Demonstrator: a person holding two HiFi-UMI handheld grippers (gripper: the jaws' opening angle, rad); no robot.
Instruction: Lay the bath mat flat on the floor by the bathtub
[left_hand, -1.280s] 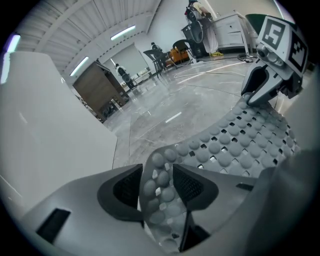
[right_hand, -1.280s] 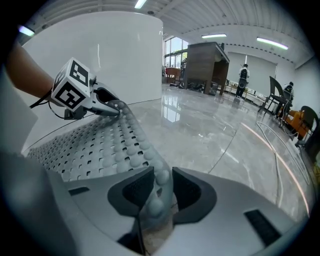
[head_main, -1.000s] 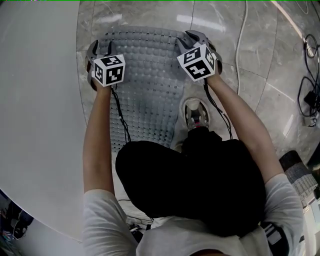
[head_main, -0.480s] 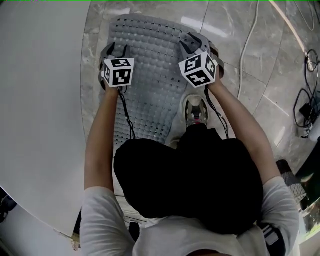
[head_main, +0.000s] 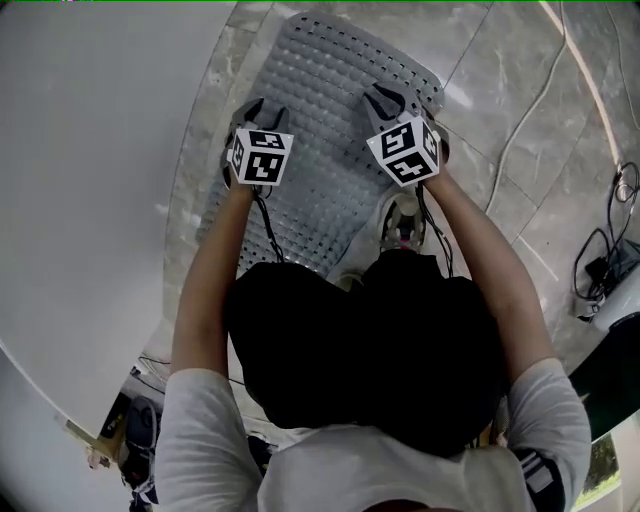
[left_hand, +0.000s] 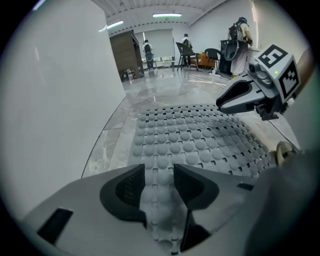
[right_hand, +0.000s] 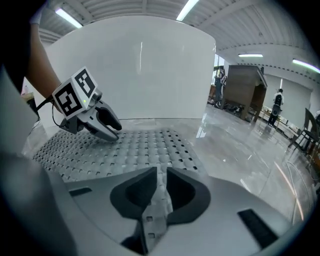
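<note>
The grey studded bath mat (head_main: 330, 90) lies spread on the marble floor beside the white bathtub (head_main: 90, 200). My left gripper (head_main: 260, 108) is at the mat's left edge, nearest the tub. In the left gripper view its jaws (left_hand: 159, 182) stand apart, open, with flat mat (left_hand: 200, 135) showing in the gap. My right gripper (head_main: 385, 98) is at the mat's right edge. Its jaws (right_hand: 161, 187) have just been closing and now pinch a raised strip of the mat (right_hand: 125, 145). Each gripper shows in the other's view: the right gripper (left_hand: 227, 104) and the left gripper (right_hand: 112, 131).
The person's shoe (head_main: 400, 225) rests at the mat's near right edge. A white cord (head_main: 530, 110) runs over the floor tiles to the right, and black cables (head_main: 600, 260) lie at the far right. Several people and furniture stand far off in the hall (left_hand: 185, 47).
Both grippers have drawn back toward the person along the mat's side edges. More of the mat now lies beyond them.
</note>
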